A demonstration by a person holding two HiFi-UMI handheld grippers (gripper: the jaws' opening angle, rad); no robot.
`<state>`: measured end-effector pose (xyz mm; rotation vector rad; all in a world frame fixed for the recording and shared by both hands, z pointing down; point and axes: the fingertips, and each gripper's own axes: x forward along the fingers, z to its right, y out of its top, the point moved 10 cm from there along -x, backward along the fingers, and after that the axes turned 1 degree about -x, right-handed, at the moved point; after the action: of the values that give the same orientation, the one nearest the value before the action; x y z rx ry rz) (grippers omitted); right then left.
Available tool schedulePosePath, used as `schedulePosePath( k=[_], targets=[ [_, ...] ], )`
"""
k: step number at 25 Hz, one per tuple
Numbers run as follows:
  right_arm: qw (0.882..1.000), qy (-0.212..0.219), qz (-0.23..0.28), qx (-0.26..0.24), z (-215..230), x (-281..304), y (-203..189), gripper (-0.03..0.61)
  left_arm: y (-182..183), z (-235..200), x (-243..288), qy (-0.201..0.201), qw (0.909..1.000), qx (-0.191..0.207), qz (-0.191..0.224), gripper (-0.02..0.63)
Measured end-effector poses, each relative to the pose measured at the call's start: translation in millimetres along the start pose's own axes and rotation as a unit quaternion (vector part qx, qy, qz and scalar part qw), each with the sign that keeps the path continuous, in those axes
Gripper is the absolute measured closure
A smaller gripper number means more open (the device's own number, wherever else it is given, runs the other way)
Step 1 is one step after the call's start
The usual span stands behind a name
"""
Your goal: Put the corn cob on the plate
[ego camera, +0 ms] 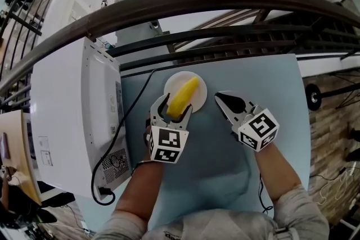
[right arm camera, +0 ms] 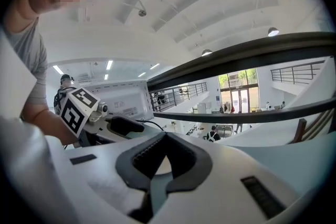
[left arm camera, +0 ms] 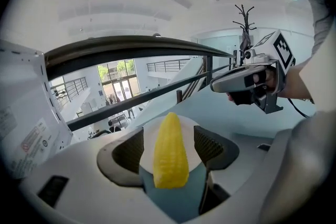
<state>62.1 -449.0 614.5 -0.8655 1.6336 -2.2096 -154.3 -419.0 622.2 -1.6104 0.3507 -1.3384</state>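
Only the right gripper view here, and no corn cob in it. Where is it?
Observer: The corn cob lies on the white plate, its near end past the rim.
Operator: Left tongs gripping it?
Observer: No, the left tongs are open, pads clear of the cob on both sides.
Operator: And where are my right tongs?
Observer: In the head view, the right tongs sit just right of the plate, over the blue table.

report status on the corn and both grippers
Left gripper open around corn cob, not gripping. Right gripper shut, empty. Cob on plate, near end over rim. Nothing blocking.
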Motion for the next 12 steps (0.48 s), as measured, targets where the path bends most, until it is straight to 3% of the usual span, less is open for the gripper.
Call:
schedulePosePath(
  k=[12],
  targets=[
    [0.999,-0.032,-0.003,0.008,-41.5,-52.4,33.3,0.561,15.2,18.6,-82.5,-0.027,0.9981,-0.038,0.039,0.342]
  ],
)
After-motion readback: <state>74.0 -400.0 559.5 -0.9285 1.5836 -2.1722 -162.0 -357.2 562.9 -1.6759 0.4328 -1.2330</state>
